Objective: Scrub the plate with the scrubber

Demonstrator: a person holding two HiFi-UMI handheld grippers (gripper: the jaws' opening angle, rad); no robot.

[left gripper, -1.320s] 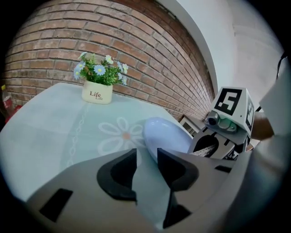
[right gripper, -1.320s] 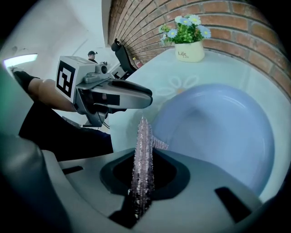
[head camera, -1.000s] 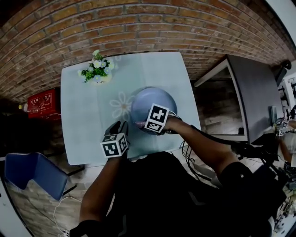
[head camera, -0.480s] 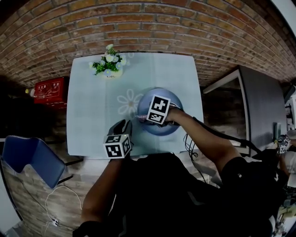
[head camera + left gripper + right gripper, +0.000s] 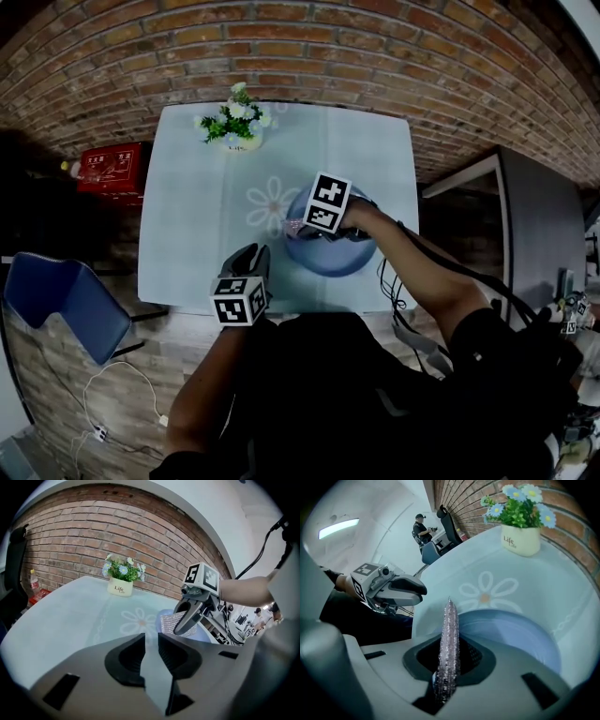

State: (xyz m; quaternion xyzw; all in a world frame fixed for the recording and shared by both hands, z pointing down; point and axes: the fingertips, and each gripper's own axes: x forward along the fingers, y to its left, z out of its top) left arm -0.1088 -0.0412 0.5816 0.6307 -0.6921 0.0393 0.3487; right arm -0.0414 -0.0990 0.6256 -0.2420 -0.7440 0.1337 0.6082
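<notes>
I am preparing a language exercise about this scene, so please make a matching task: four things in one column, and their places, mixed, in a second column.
Things:
1 scrubber
2 plate
3 flower pot
4 red box

Places:
A at the table's far edge, by the brick wall
B clamped between the right gripper's jaws
C off the table, to its left in the head view
D on the table, below the right gripper

Pairs: 1-B, 2-D, 3-A, 4-C

Flower pot (image 5: 520, 540): "Life" printed on front; smaller line beneath illegible.
</notes>
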